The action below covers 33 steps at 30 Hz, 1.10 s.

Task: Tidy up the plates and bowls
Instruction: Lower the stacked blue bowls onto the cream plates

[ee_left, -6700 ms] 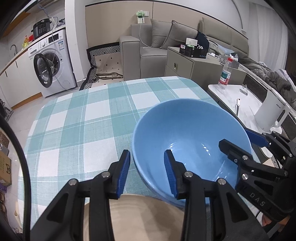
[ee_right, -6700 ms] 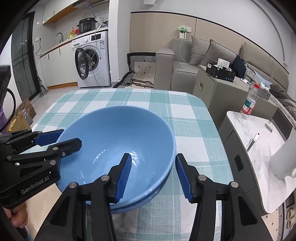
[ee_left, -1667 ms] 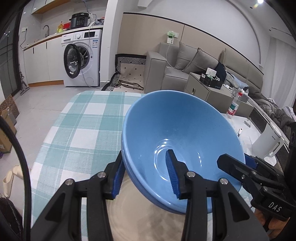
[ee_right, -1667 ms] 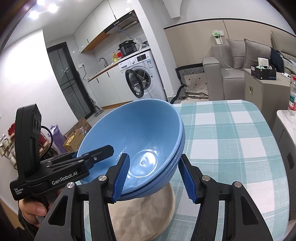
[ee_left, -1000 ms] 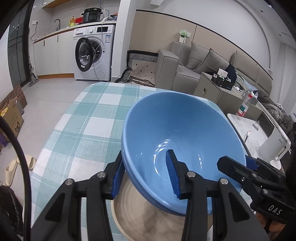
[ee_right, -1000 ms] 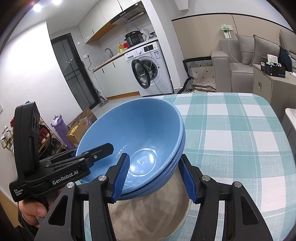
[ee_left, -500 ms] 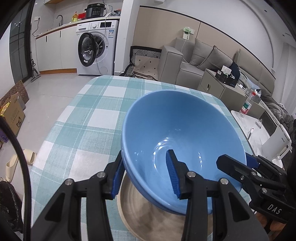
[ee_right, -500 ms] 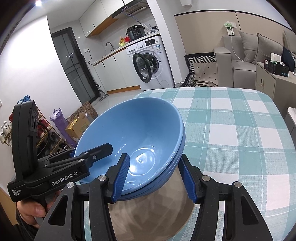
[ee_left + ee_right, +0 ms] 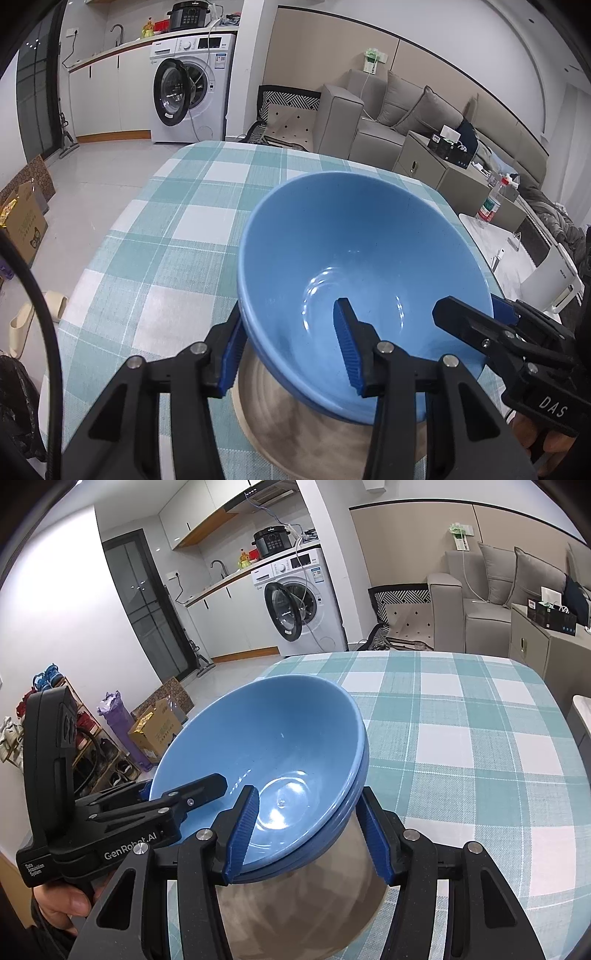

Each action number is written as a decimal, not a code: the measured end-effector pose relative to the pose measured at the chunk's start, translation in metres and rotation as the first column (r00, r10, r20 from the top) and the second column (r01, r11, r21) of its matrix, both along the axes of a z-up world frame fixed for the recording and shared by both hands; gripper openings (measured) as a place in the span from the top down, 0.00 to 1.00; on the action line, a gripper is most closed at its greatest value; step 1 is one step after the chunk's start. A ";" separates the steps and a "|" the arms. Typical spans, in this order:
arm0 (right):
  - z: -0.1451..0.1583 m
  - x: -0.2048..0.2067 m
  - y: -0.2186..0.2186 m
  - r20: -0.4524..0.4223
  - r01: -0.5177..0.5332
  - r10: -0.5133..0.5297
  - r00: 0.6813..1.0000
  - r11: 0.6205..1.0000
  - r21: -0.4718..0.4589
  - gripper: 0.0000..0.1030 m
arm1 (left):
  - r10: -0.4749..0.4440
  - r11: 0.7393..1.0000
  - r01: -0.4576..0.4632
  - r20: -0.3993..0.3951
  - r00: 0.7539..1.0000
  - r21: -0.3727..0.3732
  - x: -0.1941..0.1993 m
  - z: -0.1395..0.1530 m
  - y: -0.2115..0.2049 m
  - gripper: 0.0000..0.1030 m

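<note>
Left wrist view, item 1: stacked blue bowls [image 9: 362, 266], two nested (double rim seen on the near side), tilted, held above a beige plate [image 9: 314, 432] that lies on the checked tabletop [image 9: 155, 251]. We cannot tell whether the stack touches the plate; plate is blurred.

Item 2: left gripper [image 9: 291, 350], jaws astride the near-left rim, one pad outside the wall, one inside the bowl. We log these jaws as opening slightly, pads still on the wall, rim btw. them.

Item 3: right gripper [image 9: 306, 830], seen in right wrist view, jaws clamped across the stack's rim at the near-right side, inner pad in the bowl, outer pad vs. the outer wall.

Item 4: a hand [image 9: 62, 901] low at left in the right wrist view, wrapped round the left gripper's handle.

Misc. bkgd: washing machine [image 9: 188, 99] w/ door open, grey sofa [image 9: 373, 122], water bottle [image 9: 489, 203] on a side table at right.
</note>
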State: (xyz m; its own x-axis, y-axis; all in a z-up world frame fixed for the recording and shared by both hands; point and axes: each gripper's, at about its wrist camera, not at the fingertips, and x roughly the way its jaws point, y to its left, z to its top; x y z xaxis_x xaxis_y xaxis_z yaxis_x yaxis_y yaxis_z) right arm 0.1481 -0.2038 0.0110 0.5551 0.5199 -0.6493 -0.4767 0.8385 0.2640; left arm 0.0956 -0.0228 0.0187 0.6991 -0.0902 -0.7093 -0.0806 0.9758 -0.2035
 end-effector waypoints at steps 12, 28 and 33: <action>-0.005 0.000 0.002 -0.026 -0.006 0.006 1.000 1.000 -0.009 0.45 | -0.009 1.000 0.008 -0.023 1.000 -0.004 -0.005 -0.004 0.000 0.56; -0.005 -0.003 0.002 -0.034 -0.009 0.008 0.999 1.000 -0.017 0.45 | -0.032 0.999 0.032 -0.026 0.999 -0.001 -0.007 -0.004 -0.002 0.53; -0.005 -0.003 0.002 -0.034 -0.008 0.008 0.999 1.000 -0.007 0.38 | -0.042 0.999 0.042 -0.022 0.999 -0.004 -0.006 -0.004 -0.002 0.48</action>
